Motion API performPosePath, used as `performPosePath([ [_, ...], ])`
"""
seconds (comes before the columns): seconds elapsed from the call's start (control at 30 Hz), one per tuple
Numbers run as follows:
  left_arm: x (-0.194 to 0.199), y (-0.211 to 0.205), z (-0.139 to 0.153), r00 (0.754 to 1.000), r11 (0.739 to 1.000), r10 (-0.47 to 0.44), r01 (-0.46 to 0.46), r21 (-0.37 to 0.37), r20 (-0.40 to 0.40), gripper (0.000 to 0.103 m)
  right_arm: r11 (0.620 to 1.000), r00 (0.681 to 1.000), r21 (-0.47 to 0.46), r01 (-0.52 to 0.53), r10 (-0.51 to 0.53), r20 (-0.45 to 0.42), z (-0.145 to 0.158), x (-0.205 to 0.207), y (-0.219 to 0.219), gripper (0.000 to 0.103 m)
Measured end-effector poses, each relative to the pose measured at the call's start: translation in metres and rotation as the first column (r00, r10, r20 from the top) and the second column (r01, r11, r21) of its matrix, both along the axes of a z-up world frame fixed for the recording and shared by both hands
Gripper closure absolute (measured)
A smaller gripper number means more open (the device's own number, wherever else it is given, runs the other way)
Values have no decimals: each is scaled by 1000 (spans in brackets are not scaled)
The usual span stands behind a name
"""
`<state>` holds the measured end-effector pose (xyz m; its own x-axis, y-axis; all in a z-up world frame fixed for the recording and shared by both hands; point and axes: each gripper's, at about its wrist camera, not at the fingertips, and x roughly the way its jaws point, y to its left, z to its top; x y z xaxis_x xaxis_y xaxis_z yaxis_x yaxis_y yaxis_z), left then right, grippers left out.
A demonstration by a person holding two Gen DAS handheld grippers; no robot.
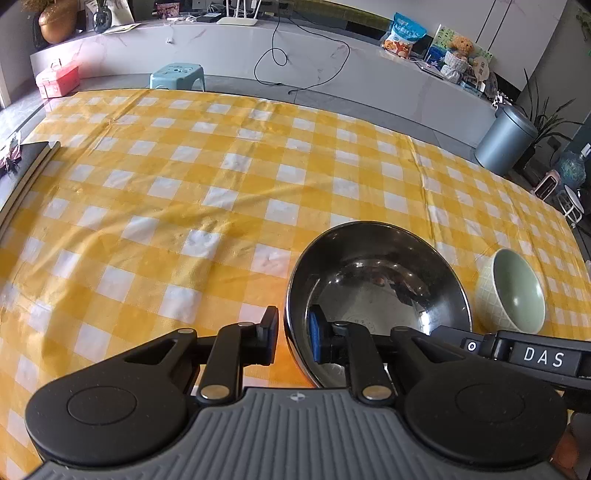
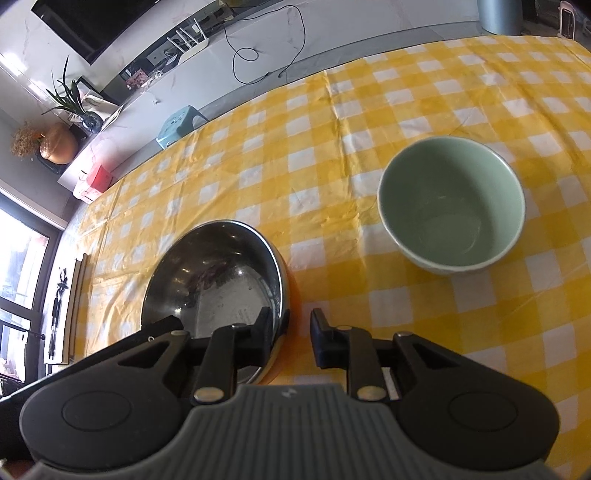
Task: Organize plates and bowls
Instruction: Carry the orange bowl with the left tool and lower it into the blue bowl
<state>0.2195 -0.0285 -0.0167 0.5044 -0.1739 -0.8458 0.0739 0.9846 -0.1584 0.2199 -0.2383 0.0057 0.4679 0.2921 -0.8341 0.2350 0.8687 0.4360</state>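
1. The only clear writing is "DAS" in white capitals on a black bar [image 1: 543, 357] at the right edge of the left wrist view, just right of the steel bowl [image 1: 376, 291]; the lettering on the blue snack bag [image 1: 402, 35] far behind it is too small to read.
2. The steel bowl is wide, shallow and mirror-bright, with a thin rolled rim, and stands upright on the yellow-and-white checked tablecloth [image 1: 207, 184], which is creased and slightly glossy.
3. The left gripper [image 1: 293, 341] straddles the steel bowl's near rim: one blue-padded finger is inside, the other outside, with a narrow gap between them; whether they pinch the rim I cannot tell.
4. The right gripper [image 2: 290, 341] straddles the steel bowl's [image 2: 218, 280] right rim likewise, fingers narrowly parted, with contact unclear.
5. Right of the steel bowl, apart from it, stands a round, deep green bowl [image 2: 452, 206] with a smooth pale glaze inside and a cream, cross-hatched outer wall.
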Motion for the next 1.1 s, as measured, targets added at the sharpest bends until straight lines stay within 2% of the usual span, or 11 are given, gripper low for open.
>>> performPosePath([
  [0.13, 3, -1, -5, 1000, 1000, -4, 4, -8, -11, 84, 1000, 1000, 3, -1, 1, -1, -3, 2, 0, 85],
  [0.33, 2, 1, -2, 1000, 1000, 8, -8, -14, -10, 93, 1000, 1000, -1, 9, -9, 8, -1, 0, 1, 91],
  [0.47, -4, 2, 9, 1000, 1000, 10, -9, -15, 16, 93, 1000, 1000, 7, 13, -13, 24, 7, -4, 0, 91],
  [0.7, -26, 8, 41, 997, 999, 34, -31, -33, 74, 92, 1000, 995, 23, 9, -11, 97, 41, -19, 1, 92],
  [0.83, -41, 13, 58, 994, 998, 37, -33, -47, 104, 92, 1000, 990, 30, 1, -5, 138, 58, -35, 4, 92],
  [1.1, -82, 11, 70, 991, 998, 17, -9, -64, 132, 92, 996, 984, 83, 25, -39, 171, 66, -92, -2, 92],
])
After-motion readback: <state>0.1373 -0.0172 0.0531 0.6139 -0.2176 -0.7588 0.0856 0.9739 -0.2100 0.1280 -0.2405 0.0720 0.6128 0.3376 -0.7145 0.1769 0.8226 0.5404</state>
